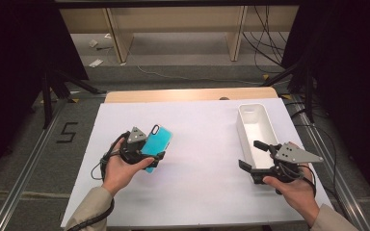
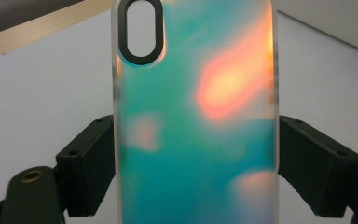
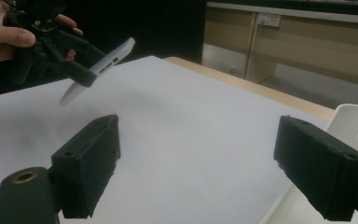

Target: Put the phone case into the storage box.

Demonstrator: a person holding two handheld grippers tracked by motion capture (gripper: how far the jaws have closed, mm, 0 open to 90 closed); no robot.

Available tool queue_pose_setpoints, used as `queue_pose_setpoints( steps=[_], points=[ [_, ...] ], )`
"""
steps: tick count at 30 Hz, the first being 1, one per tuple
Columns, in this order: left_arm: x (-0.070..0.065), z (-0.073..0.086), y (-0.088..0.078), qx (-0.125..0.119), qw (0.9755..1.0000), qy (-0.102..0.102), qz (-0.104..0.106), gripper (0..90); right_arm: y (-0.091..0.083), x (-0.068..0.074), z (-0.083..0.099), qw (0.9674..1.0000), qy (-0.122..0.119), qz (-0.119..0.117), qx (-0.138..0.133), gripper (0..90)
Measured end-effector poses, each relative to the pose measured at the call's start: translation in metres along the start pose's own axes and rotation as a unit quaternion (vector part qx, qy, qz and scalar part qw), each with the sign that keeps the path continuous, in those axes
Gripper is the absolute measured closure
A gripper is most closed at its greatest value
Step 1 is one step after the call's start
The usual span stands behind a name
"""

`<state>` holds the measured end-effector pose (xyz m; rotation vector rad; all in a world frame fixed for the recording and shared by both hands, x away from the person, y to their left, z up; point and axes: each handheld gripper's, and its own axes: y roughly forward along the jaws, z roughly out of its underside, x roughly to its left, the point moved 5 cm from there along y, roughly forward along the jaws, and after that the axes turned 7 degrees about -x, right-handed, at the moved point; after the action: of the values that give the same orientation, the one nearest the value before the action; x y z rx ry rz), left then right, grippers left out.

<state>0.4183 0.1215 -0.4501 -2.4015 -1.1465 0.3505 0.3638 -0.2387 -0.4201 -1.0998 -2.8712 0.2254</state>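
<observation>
A black "5" [image 1: 66, 132] is marked on the floor [image 1: 33, 159]

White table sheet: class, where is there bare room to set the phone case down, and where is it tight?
Free: the wide middle of the sheet, between the phone case and the white bin, and the strip behind the case. Tight: the right edge, with bin and right gripper together.

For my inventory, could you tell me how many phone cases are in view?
1: the teal case, clamped in the left hand-held gripper above the table. The tray holds none I can see.
</observation>
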Motion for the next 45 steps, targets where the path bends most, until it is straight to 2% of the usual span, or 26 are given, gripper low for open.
queue_pose_setpoints(
  steps=[11, 28, 45],
  points=[
    [-0.006, -0.003, 0.000, -0.010, 0.9999, 0.005, 0.000, 16.9, 0.006, 0.004, -0.004, 1.0000, -0.002, -0.002, -0.003, 15.5],
    [-0.022, -0.006, 0.004, -0.016, 0.9995, 0.023, 0.011, 16.9, 0.018, 0.012, -0.008, 1.0000, -0.001, -0.007, -0.003, 15.5],
    [-0.037, -0.007, 0.008, -0.020, 0.9988, 0.038, 0.022, 17.0, 0.038, 0.025, -0.017, 0.9999, -0.003, -0.016, -0.003, 13.9]
  ],
)
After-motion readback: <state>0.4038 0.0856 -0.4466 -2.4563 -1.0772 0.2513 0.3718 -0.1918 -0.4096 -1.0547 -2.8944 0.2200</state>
